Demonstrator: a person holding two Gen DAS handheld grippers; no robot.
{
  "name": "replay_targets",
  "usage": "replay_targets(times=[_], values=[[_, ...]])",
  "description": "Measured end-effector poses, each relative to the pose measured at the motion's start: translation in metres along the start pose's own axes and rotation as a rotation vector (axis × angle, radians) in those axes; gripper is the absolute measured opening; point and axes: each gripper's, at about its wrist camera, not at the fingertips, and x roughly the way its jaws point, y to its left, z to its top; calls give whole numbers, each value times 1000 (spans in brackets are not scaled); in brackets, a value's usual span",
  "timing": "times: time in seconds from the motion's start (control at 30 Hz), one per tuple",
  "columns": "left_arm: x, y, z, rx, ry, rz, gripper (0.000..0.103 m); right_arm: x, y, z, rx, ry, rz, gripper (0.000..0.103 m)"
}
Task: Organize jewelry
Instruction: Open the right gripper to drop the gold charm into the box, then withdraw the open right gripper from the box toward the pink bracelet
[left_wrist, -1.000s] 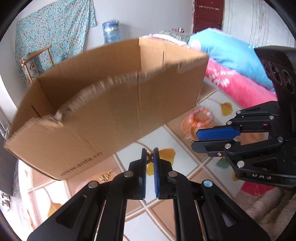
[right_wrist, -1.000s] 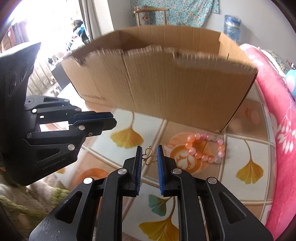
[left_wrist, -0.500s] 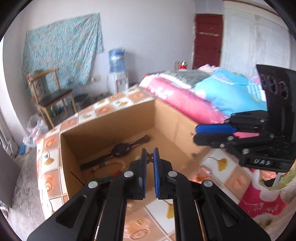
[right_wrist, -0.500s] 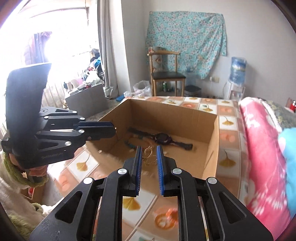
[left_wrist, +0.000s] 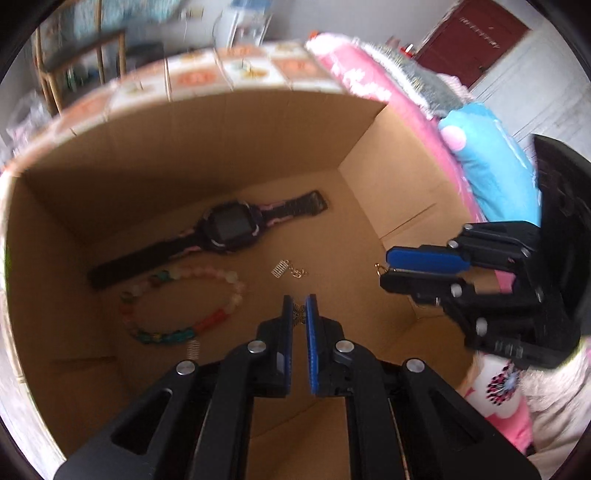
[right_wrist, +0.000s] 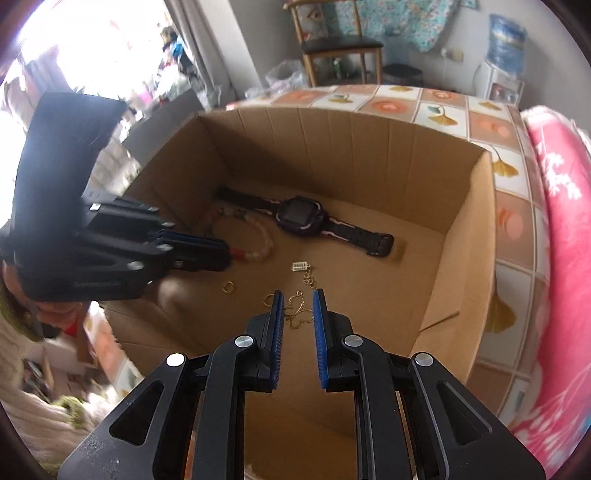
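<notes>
Both tools hang over the open brown cardboard box (right_wrist: 469, 236): the left tool (left_wrist: 300, 308) is nearly pressed together on a tiny dark metal charm (left_wrist: 298, 314), and the right tool (right_wrist: 298, 306) is pinching a gold wire butterfly pendant (right_wrist: 297, 312). On the box floor, mid-frame, lie a black wristwatch with pink trim (left_wrist: 225, 229), a pastel bead bracelet (left_wrist: 177, 302) at lower left, a small silver clasp with chain (left_wrist: 290, 268) and a gold ring (right_wrist: 228, 286). Nothing sits right under the tools; a pink floral blanket (right_wrist: 557, 229) fills the right edge, a wooden chair (right_wrist: 340, 40) the top.

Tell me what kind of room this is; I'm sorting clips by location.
Likely a bedroom in a home: folded pink bedding, a wooden chair and a water dispenser surround the surface holding the box.
</notes>
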Motion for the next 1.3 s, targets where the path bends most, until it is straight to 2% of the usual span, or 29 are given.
replay_targets(times=[0.17,0.27,0.47,0.57,0.73,0.87,0.97,1.03,1.1,1.2,1.3], values=[[25,13,12,-98,106,-18,7,15,2,3,-36,65,-31,14],[24,15,13,-104,109,11,7,15,1,5,-34,60,-17,17],[27,21,9,-143,128,-13,7,4,-8,6,9,1,-7,20],[24,24,8,-152,113,-24,7,-9,-15,4,44,-37,0,20],[-4,31,-6,-141,-3,-37,8,-48,-25,-7,132,-146,38,24],[-51,27,-29,-103,-150,-41,14,-85,-25,-26,183,-252,60,30],[-93,21,-56,-69,-277,-35,22,-113,-17,-46,205,-332,60,35],[-123,17,-85,-45,-378,-9,28,-131,-10,-64,222,-391,71,37],[-144,14,-113,-31,-462,36,40,-139,-2,-83,238,-427,82,47],[-161,14,-155,-32,-542,98,54,-136,10,-108,254,-418,87,59],[-157,16,-184,-59,-551,158,59,-120,23,-126,267,-359,63,63]])
